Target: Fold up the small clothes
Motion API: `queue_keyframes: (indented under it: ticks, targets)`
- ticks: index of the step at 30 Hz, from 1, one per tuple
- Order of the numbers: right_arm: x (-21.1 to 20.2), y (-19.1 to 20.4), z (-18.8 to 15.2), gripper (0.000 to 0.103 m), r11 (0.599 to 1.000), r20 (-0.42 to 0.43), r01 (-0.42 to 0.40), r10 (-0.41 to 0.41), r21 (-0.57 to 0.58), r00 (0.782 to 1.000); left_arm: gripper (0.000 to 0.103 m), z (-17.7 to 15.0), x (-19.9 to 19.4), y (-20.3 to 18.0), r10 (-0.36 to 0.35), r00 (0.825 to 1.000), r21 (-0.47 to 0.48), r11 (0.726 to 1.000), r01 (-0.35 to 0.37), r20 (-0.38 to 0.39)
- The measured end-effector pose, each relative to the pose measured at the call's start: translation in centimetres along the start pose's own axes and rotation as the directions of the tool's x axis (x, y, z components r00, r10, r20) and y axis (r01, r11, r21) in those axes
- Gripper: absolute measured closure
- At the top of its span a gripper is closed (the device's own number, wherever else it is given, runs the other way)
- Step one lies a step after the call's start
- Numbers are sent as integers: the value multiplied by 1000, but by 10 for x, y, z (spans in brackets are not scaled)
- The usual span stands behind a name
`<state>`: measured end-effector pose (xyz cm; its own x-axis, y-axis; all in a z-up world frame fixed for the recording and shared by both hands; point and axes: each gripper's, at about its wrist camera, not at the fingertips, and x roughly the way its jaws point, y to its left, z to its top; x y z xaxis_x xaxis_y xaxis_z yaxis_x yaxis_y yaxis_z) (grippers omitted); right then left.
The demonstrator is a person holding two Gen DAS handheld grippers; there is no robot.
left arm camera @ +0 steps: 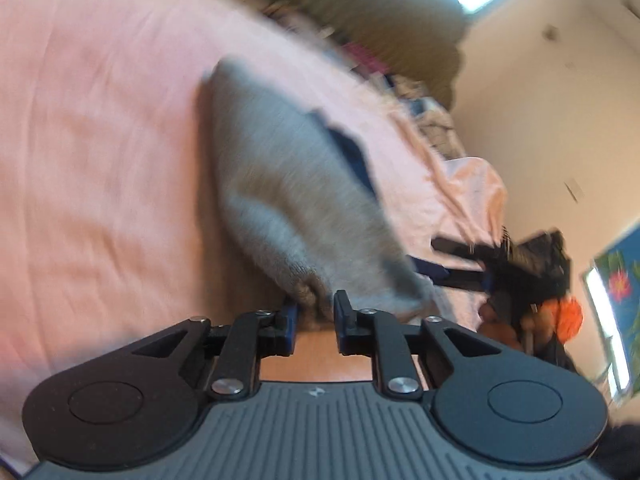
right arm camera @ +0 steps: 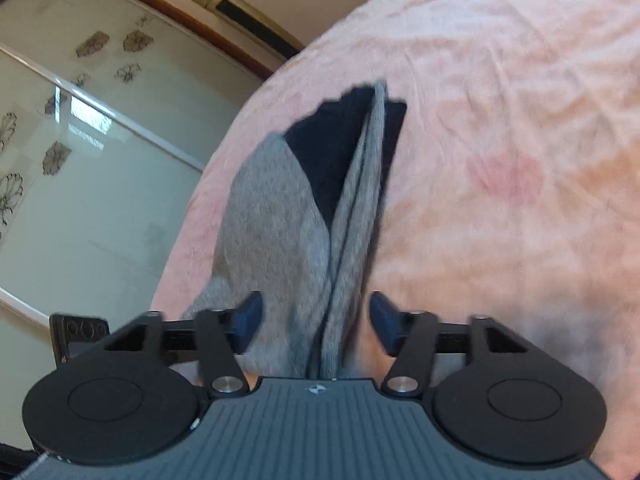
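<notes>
A small grey knit garment with dark navy parts lies over a pink bed sheet. My left gripper is narrowly shut on the garment's near grey edge. In the left wrist view my right gripper shows at the garment's right edge, blurred. In the right wrist view the garment hangs folded, its navy part at the far end. My right gripper stands open, its jaws wide apart on either side of the grey cloth, not pinching it.
The pink sheet covers the bed. A heap of clothes lies at the bed's far side. A frosted wardrobe door with flower prints stands beside the bed. An orange and dark pile sits by the wall.
</notes>
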<state>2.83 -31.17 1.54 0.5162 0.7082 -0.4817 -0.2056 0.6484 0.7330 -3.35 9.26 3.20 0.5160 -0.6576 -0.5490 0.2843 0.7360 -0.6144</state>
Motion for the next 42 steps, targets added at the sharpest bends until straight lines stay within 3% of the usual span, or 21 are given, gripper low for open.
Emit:
queue_keyframes:
  ticks: [1, 3, 5, 9, 10, 11, 12, 14, 16, 17, 19, 21, 24, 25, 28, 30, 31, 34, 38, 40, 42]
  targets:
    - [-1, 0, 14, 11, 1000, 31, 13, -13, -2, 999, 67, 8, -9, -8, 6, 999, 52, 999, -8, 41]
    - [9, -6, 44, 12, 999, 60, 50, -50, 10, 997, 33, 26, -13, -23, 42, 992, 153, 986, -60, 115]
    - [35, -17, 72, 15, 995, 44, 85, -87, 52, 995, 32, 41, -2, -37, 72, 988, 215, 972, -100, 133]
    - [99, -26, 94, 18, 988, -22, 152, -152, 25, 988, 32, 50, 40, -51, 48, 996, 242, 968, -65, 75]
    - [109, -23, 97, 25, 989, -22, 150, -150, -2, 988, 32, 46, 57, -48, 75, 996, 237, 968, -83, 42]
    - [126, -20, 102, 76, 983, -65, 184, -185, -24, 981, 32, 40, 73, -41, 103, 995, 214, 972, -100, -3]
    - [136, -14, 107, 77, 977, -71, 203, -208, -68, 976, 34, 36, 89, -35, 134, 990, 194, 973, -122, -46]
    - [144, 8, 110, 78, 951, -50, 219, -235, -217, 971, 33, 21, 99, -30, 140, 990, 216, 967, -135, -6]
    - [149, 26, 104, 78, 884, -11, 267, -294, -383, 956, 33, 13, 102, -36, 164, 986, 273, 948, -164, 22]
    - [154, 24, 101, 78, 869, -22, 290, -326, -401, 945, 33, 11, 103, -37, 171, 985, 284, 943, -173, 30]
    - [142, 10, 99, 74, 905, -4, 285, -302, -317, 953, 33, 10, 98, -43, 200, 979, 300, 932, -202, 39]
    - [118, 7, 91, 57, 926, 37, 300, -299, -231, 953, 33, 6, 81, -54, 251, 964, 329, 906, -267, 91]
    - [68, 33, 55, 57, 934, 176, 267, -228, -238, 957, 33, -8, 55, -63, 272, 947, 333, 889, -316, 173]
    - [58, 42, 41, 56, 941, 176, 230, -190, -249, 966, 33, -12, 55, -64, 278, 947, 324, 892, -316, 161]
    - [68, 53, 6, 42, 949, 64, 151, -139, -277, 988, 33, -23, 76, -55, 341, 934, 318, 879, -356, 103]
    - [85, 47, -12, 44, 930, 22, 174, -176, -324, 984, 32, -29, 81, -54, 357, 924, 351, 855, -382, 138]
    - [83, 45, -16, 45, 920, 59, 172, -162, -352, 985, 32, -29, 81, -54, 363, 921, 355, 850, -389, 140]
    - [73, 60, -11, 48, 923, 58, 231, -224, -307, 973, 32, -25, 76, -56, 373, 921, 338, 857, -389, 115]
    - [68, 84, -28, 24, 892, 61, 239, -234, -383, 970, 32, -25, 78, -55, 377, 918, 333, 856, -396, 122]
    - [79, 62, -34, 29, 894, 17, 261, -274, -364, 962, 32, -27, 80, -56, 381, 916, 333, 853, -402, 128]
    - [69, 52, -40, 42, 897, 64, 245, -238, -367, 969, 32, -27, 80, -58, 385, 914, 339, 849, -406, 129]
